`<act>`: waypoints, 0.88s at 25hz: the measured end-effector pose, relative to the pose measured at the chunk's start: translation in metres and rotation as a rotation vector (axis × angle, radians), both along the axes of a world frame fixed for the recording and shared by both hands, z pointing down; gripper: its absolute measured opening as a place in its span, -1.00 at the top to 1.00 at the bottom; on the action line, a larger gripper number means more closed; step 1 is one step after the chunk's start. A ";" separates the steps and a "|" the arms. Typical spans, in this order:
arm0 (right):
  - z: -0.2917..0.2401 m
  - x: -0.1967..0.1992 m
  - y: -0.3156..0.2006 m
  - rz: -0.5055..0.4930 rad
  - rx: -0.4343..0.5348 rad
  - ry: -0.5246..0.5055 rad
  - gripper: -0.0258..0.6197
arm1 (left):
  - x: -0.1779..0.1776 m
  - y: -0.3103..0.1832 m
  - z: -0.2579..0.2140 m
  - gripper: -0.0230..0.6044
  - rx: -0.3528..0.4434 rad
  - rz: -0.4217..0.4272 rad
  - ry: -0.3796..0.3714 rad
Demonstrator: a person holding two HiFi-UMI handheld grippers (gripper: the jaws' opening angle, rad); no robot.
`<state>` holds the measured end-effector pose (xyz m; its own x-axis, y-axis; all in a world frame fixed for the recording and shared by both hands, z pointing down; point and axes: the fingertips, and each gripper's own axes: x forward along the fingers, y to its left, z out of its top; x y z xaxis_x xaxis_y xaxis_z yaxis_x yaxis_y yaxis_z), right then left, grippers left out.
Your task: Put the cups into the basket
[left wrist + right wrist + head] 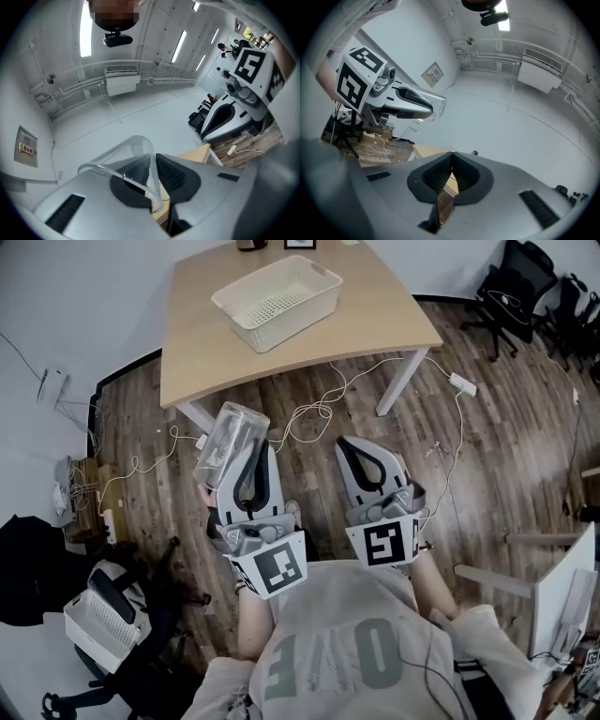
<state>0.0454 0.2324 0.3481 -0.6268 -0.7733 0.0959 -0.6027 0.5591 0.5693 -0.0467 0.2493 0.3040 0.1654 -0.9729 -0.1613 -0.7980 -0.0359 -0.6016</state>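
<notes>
My left gripper is shut on the rim of a clear plastic cup, held tilted above the wooden floor in front of the table. The left gripper view shows the cup with its wall pinched between the jaws of my left gripper. My right gripper hangs beside it on the right, shut and empty; in its own view the right gripper has its jaw tips touching. The cream perforated basket stands on the table, well beyond both grippers.
Cables and a power strip lie on the floor under and beside the table. Office chairs stand at the right, another chair at the lower left. A dark object sits at the table's far edge.
</notes>
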 end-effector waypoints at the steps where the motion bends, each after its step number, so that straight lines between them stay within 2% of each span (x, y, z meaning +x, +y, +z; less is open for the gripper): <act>1: -0.002 -0.005 -0.009 0.009 0.001 -0.001 0.92 | -0.005 -0.009 -0.001 0.80 0.003 0.011 0.004; 5: -0.007 -0.031 -0.045 0.030 -0.002 0.004 0.92 | -0.028 -0.043 -0.004 0.80 -0.007 0.046 -0.010; 14: -0.019 -0.088 -0.121 0.069 0.033 -0.031 0.92 | -0.082 -0.120 -0.015 0.80 0.039 0.105 -0.001; 18: -0.015 -0.107 -0.149 0.099 0.018 -0.031 0.92 | -0.100 -0.150 -0.015 0.80 0.037 0.142 -0.005; 22: -0.017 -0.118 -0.172 0.115 0.017 -0.029 0.92 | -0.113 -0.178 -0.020 0.80 0.024 0.140 -0.010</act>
<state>-0.0725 0.0608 0.3310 -0.5362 -0.8416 0.0648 -0.6788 0.4755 0.5596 -0.1600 0.0709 0.2842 0.3013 -0.9359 -0.1824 -0.7804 -0.1321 -0.6112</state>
